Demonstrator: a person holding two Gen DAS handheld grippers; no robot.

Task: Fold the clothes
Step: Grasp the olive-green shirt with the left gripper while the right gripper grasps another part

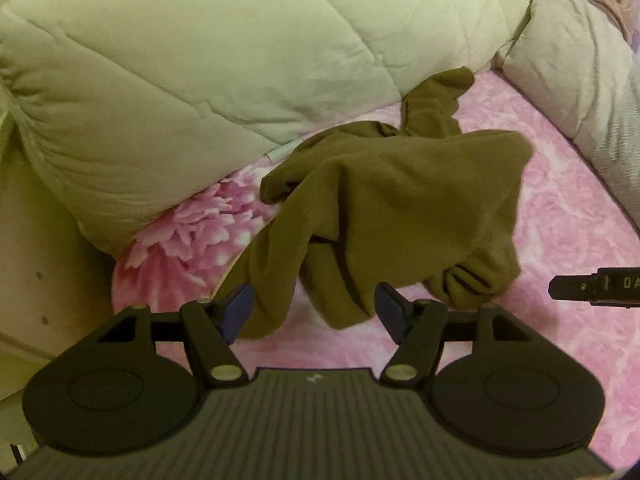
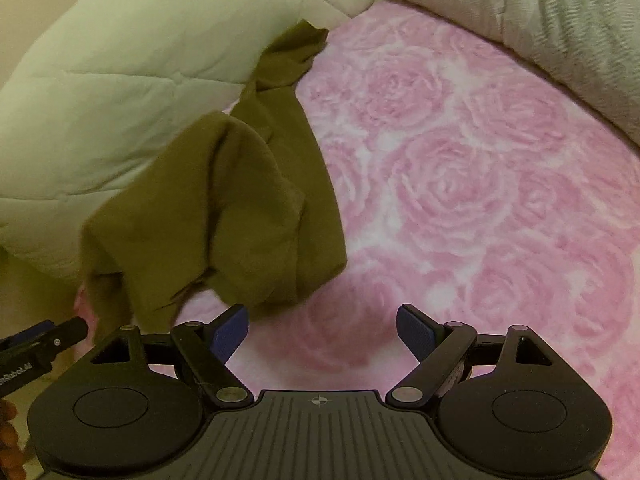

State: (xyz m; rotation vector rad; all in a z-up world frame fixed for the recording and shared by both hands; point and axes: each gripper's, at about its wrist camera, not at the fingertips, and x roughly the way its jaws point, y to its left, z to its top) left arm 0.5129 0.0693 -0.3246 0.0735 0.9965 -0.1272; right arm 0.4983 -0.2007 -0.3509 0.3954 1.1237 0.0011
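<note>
An olive-brown garment [image 1: 392,200] lies crumpled on the pink rose-print bedsheet [image 2: 460,184], its far end touching the pale quilted duvet [image 1: 192,60] bunched along the bed's left side; a grey-beige blanket [image 2: 540,20] is heaped at the far right. Left tool [image 1: 314,310]: fingers spread wide, a hanging fold of the garment between the blue pads [image 1: 240,312], with no visible pinch. Right tool [image 2: 322,336]: fingers spread over bare sheet, just beside the garment's near edge, gripping nothing; the left tool's tip shows at the lower left of the right wrist view.
</note>
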